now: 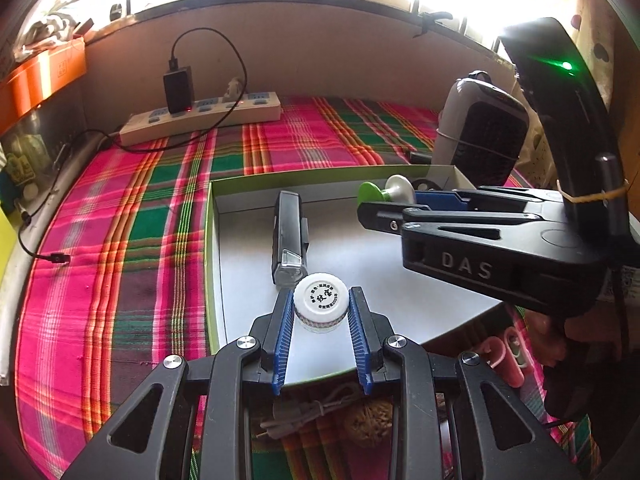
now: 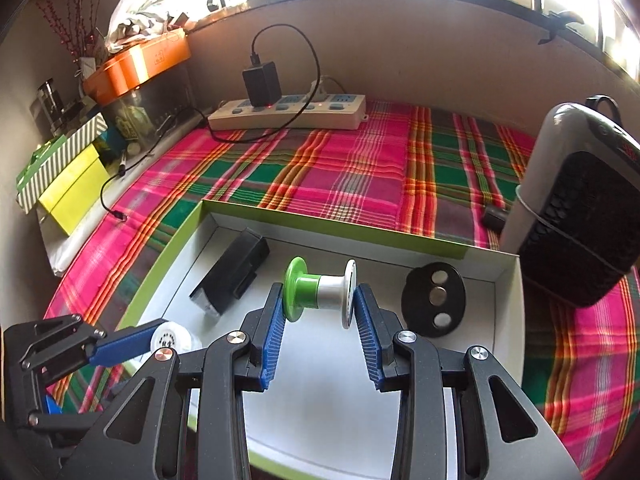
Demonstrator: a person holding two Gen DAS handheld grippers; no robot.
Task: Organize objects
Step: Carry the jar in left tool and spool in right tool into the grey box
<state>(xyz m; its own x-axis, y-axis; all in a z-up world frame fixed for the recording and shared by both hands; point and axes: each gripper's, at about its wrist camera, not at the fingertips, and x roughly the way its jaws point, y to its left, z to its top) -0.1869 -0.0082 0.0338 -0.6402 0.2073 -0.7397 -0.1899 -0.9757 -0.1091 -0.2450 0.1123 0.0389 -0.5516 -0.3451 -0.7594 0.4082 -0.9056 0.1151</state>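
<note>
Inside the shallow box (image 2: 256, 210), a black oblong device (image 2: 234, 276) lies toward the left wall and a black oval disc (image 2: 434, 300) near the right wall; the white floor between them and toward the near edge is bare. Beyond the box's far wall the plaid cloth (image 2: 352, 168) runs clear to the power strip (image 2: 288, 114) at the back edge. A small heater (image 2: 576, 216) blocks the right side.

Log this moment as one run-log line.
left gripper: shut on white-capped jar | right gripper: shut on green-and-white spool | both over box | inside: black device, black disc
</note>
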